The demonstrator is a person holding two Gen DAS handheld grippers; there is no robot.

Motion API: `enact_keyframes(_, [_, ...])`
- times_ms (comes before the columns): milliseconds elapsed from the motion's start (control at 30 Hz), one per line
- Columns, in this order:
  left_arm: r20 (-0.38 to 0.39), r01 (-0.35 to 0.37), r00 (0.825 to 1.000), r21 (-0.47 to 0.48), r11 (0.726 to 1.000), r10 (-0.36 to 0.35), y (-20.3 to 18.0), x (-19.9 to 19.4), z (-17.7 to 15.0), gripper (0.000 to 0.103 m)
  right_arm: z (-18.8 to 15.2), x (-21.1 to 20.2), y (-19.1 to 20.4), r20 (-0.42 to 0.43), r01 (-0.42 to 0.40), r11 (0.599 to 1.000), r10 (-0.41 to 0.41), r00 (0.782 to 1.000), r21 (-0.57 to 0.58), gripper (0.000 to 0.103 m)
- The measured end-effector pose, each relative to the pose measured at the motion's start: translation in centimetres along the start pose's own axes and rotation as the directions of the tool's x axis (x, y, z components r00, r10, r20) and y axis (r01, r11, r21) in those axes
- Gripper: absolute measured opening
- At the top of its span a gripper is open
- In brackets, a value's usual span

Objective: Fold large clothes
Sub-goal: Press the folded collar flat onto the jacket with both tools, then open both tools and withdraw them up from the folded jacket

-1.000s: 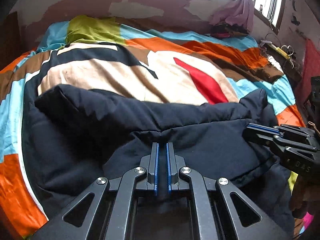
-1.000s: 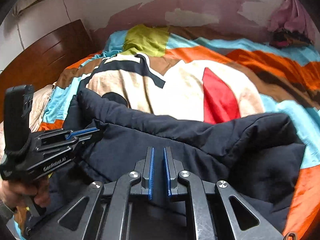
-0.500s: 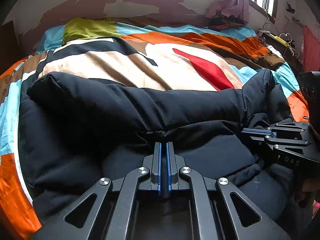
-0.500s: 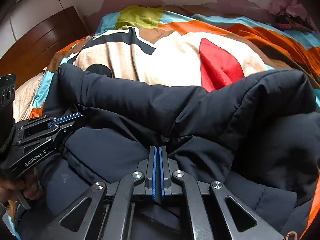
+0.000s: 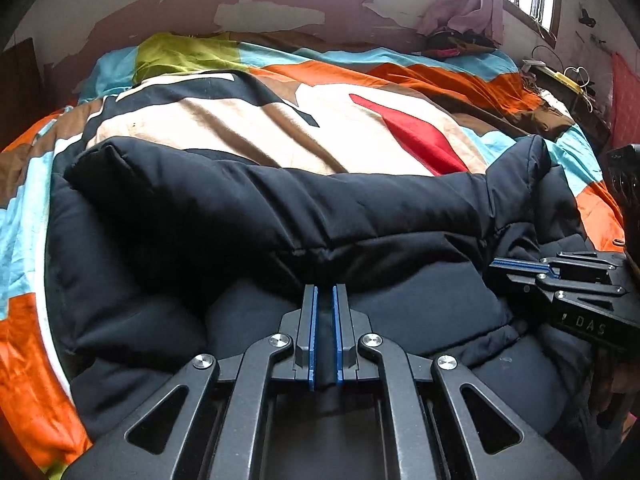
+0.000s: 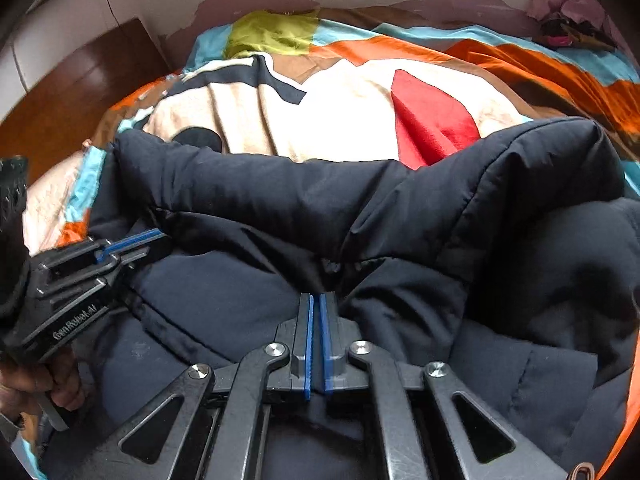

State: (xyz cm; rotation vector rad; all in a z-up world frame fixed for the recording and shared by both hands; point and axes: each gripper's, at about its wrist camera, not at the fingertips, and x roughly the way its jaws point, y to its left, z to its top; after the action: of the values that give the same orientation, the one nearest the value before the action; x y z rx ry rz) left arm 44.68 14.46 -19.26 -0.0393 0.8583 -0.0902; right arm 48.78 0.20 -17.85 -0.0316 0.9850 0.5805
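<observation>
Left gripper [image 5: 324,292]: black linkage arms with triangular cut-outs, silver round screws at pivots, blue pads on finger inner faces. White "GenRobot.AI" lettering on side of body, behind fingers.
Right gripper [image 6: 317,298]: same black build, blue pads, silver screws; white "DAS" lettering on side of body.
Hand [image 6: 24,390] below left gripper body: no glove visible.

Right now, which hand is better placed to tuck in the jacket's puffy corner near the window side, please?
Probably the right gripper: the raised corner of the dark jacket bulges on its side. The left gripper is pinched on the fabric nearer the headboard.
</observation>
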Motion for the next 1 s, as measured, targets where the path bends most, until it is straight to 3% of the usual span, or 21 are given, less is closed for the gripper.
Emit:
enact_keyframes(67, [0.001, 0.0, 1.0, 0.006, 1.0, 0.0, -0.1, -0.6, -0.4, 0.01, -0.3, -0.5, 0.0, 0.003, -0.007, 1.0, 0.006, 1.0, 0.02, 0.007])
enact_keyframes(100, [0.003, 0.0, 1.0, 0.007, 1.0, 0.0, -0.2, -1.0, -0.6, 0.011, -0.4, -0.9, 0.1, 0.006, -0.014, 0.999, 0.014, 1.0, 0.031, 0.014])
enact_keyframes(167, [0.021, 0.0, 1.0, 0.001, 1.0, 0.0, -0.3, -2.1, -1.2, 0.027, -0.7, -2.0, 0.5, 0.03, -0.049, 0.998, 0.047, 0.998, 0.046, 0.037])
enact_keyframes(200, [0.037, 0.001, 0.999, -0.011, 1.0, -0.001, -0.3, -2.9, -1.7, 0.032, -0.8, -2.6, 0.9, 0.044, -0.061, 0.997, 0.059, 0.997, 0.044, 0.057])
enact_keyframes(233, [0.047, 0.005, 0.999, -0.021, 1.0, -0.004, -0.3, -3.5, -1.9, 0.041, -1.0, -3.2, 1.4, 0.061, -0.065, 0.997, 0.063, 0.996, 0.035, 0.071])
enact_keyframes(267, [0.056, 0.009, 0.998, -0.033, 0.999, -0.007, -0.2, -4.2, -2.3, 0.048, -1.2, -4.0, 2.0, 0.08, -0.06, 0.998, 0.058, 0.995, 0.017, 0.073])
enact_keyframes(333, [0.063, 0.004, 0.998, -0.052, 0.999, -0.001, -0.2, -5.4, -2.7, 0.052, -1.6, -5.3, 3.3, 0.097, -0.058, 0.998, 0.059, 0.994, -0.02, 0.073])
enact_keyframes(700, [0.072, -0.013, 0.997, -0.119, 0.993, 0.022, 1.3, -14.3, -6.4, 0.054, -4.8, -14.6, 5.8, 0.184, -0.056, 0.996, 0.068, 0.981, -0.074, 0.081])
enact_keyframes(833, [0.1, -0.013, 0.995, -0.145, 0.989, 0.028, 1.0, -18.7, -7.7, 0.062, -6.2, -18.5, 6.6, 0.225, -0.077, 0.995, 0.09, 0.97, -0.066, 0.084])
enact_keyframes(1000, [0.128, -0.028, 0.991, -0.121, 0.992, 0.044, -0.4, -23.7, -9.3, 0.062, -8.4, -22.7, 8.3, 0.26, -0.068, 0.994, 0.087, 0.962, -0.082, 0.086])
